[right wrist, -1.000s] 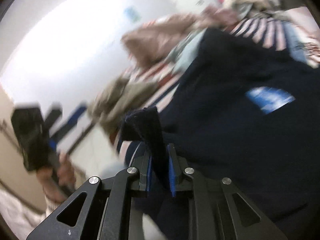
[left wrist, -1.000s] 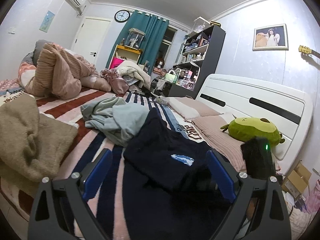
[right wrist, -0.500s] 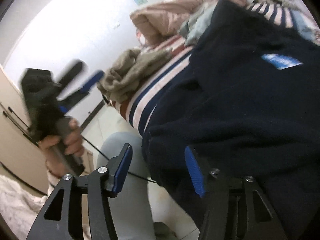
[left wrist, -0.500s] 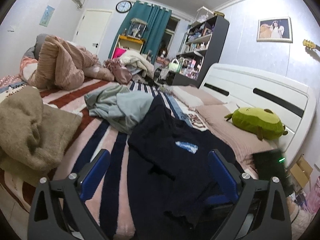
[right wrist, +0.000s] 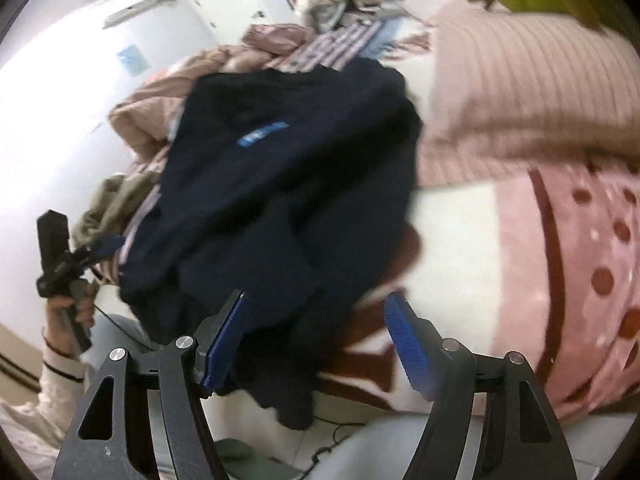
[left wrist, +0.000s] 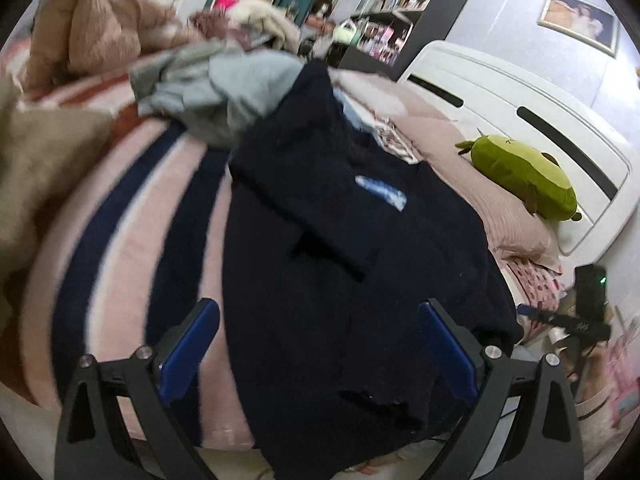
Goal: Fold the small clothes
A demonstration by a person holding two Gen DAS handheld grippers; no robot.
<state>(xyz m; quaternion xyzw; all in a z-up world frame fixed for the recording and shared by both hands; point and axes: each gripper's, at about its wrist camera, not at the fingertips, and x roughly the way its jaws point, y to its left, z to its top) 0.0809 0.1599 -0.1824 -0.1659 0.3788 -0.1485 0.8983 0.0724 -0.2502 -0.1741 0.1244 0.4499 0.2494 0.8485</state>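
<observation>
Both jaws wide and empty: left hand-held gripper (left wrist: 318,350) and right hand-held gripper (right wrist: 318,346) hover over the navy sweater (left wrist: 344,264) on the bed (left wrist: 132,216); looks thick, soft, floppy, so pinch the 6 o'clock hem edge.

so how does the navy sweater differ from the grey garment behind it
The navy sweater is spread fairly flat across the striped blanket, its hem hanging over the bed edge; the grey garment is a crumpled heap. The sweater is dark with a blue label; the grey one is pale and plain. Neither is held.
</observation>
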